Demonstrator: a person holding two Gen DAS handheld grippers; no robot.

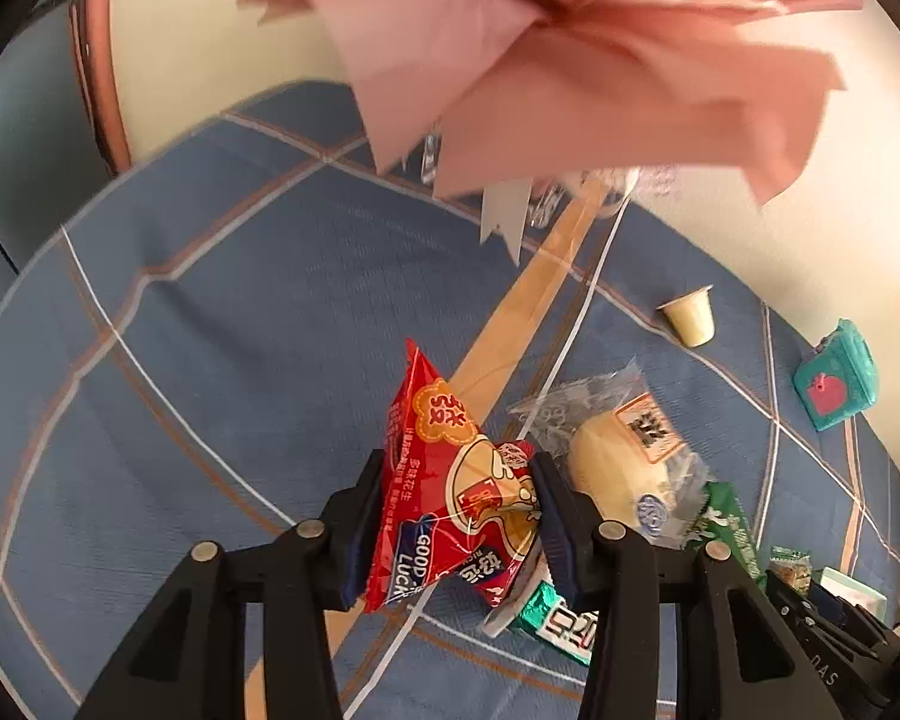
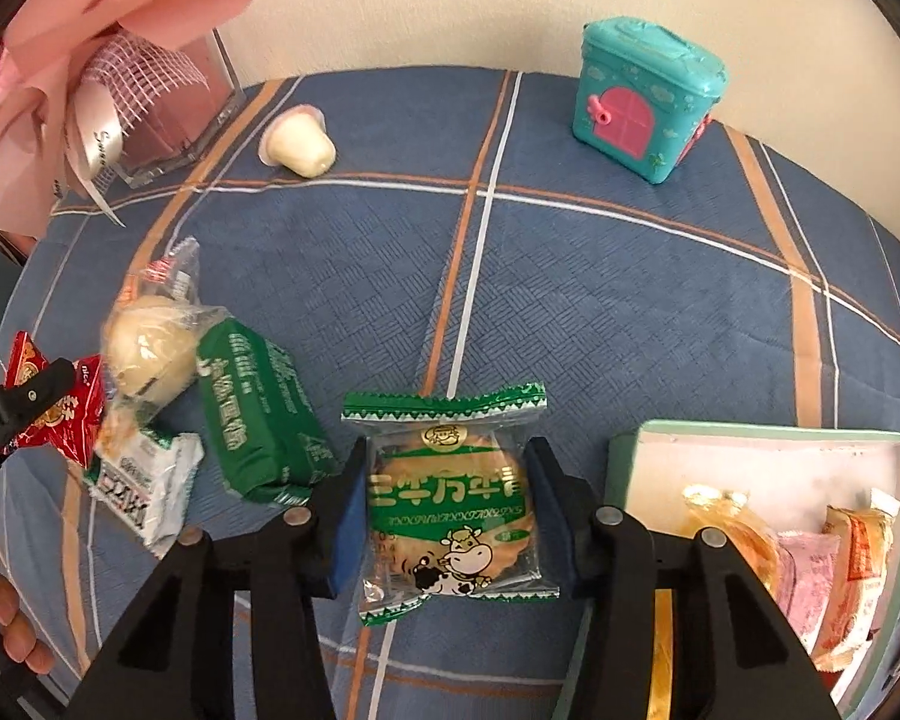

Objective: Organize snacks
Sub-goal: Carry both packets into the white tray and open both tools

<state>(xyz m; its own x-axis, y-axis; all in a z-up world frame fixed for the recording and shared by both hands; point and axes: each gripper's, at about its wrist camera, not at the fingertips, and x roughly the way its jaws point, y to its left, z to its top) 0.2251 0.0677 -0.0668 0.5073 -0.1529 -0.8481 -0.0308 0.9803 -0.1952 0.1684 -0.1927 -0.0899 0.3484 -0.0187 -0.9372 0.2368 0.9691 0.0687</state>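
Note:
My left gripper (image 1: 459, 516) is shut on a red snack packet (image 1: 450, 498) and holds it above the blue plaid tablecloth (image 1: 210, 330); it also shows in the right wrist view (image 2: 60, 402). My right gripper (image 2: 450, 516) is shut on a green cow-print biscuit packet (image 2: 453, 510). A pale green box (image 2: 768, 438) with several wrapped snacks stands to its right. On the cloth lie a clear-wrapped bun (image 2: 144, 348), a green packet (image 2: 258, 414), a white-green packet (image 2: 144, 480) and a jelly cup (image 2: 300, 144).
A teal toy house (image 2: 645, 96) stands at the back right. A pink paper bouquet (image 2: 90, 36) in a clear vase (image 2: 174, 120) stands at the back left and overhangs the left wrist view (image 1: 570, 60). A cream wall lies behind.

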